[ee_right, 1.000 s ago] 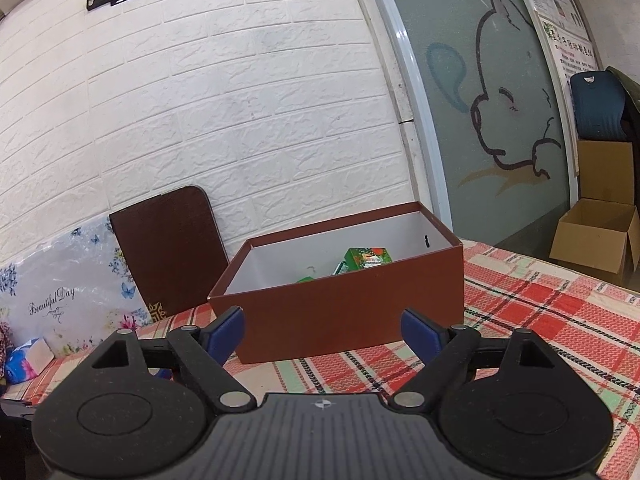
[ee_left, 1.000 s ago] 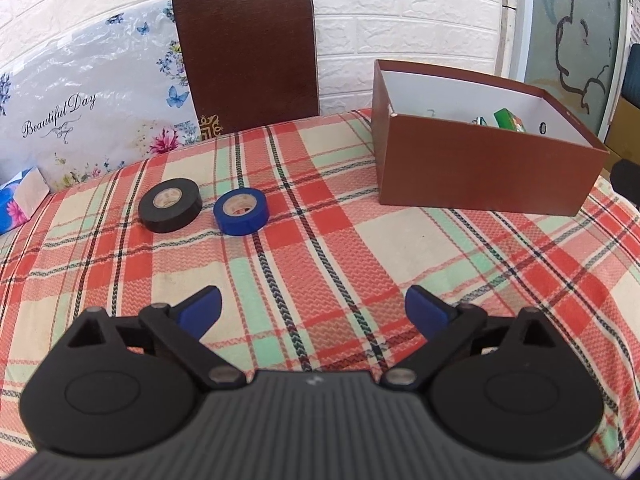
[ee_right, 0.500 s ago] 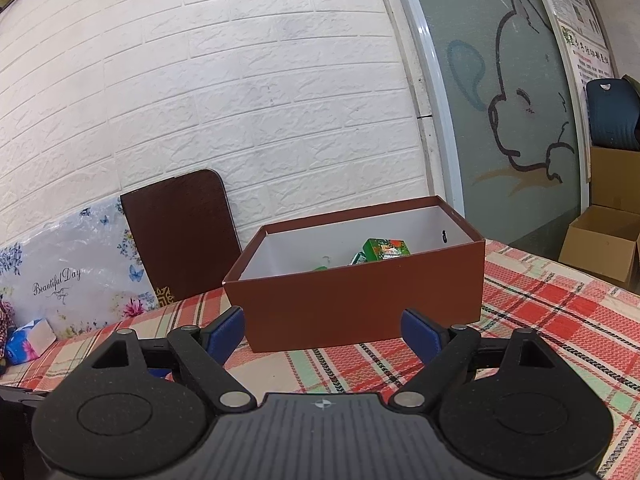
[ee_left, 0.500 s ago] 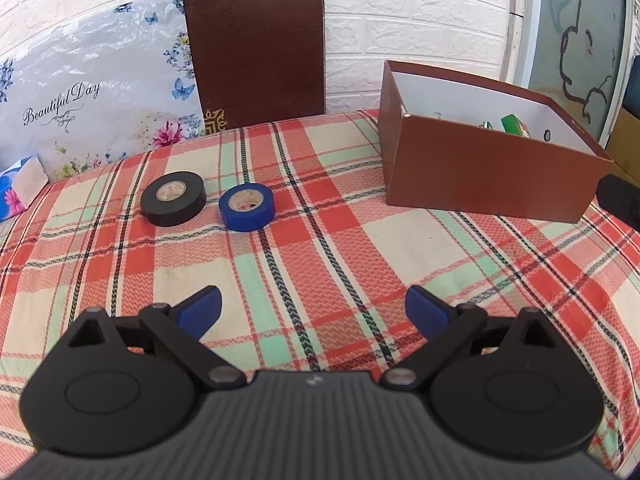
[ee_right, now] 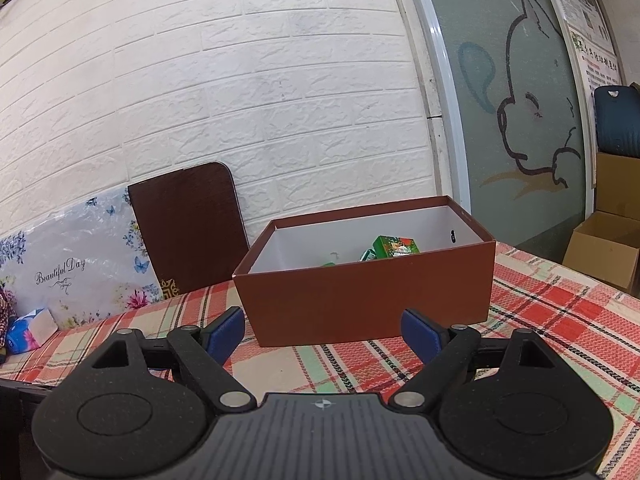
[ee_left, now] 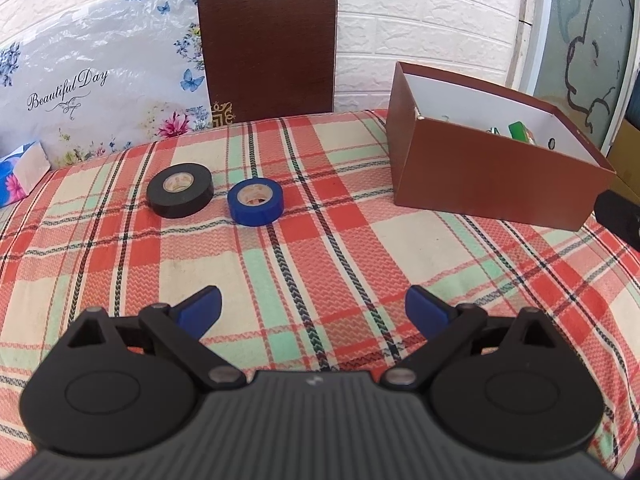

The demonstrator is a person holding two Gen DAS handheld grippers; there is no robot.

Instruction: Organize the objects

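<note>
The left gripper (ee_left: 312,306) hangs wide apart and empty over the counter (ee_left: 440,248), the blue tape roll (ee_left: 256,201) and black tape roll (ee_left: 179,189) lying ahead near its far edge, while the right gripper (ee_right: 322,330), likewise wide and empty, faces the brown box (ee_right: 368,300) toward the far right corner.

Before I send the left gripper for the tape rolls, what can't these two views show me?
- Brown box contents: near wall hides all but a green carton in both views.
- Black tape roll and blue tape roll: absent from right wrist view.
- Dark object: cut off by left wrist view's right edge; unidentifiable.
</note>
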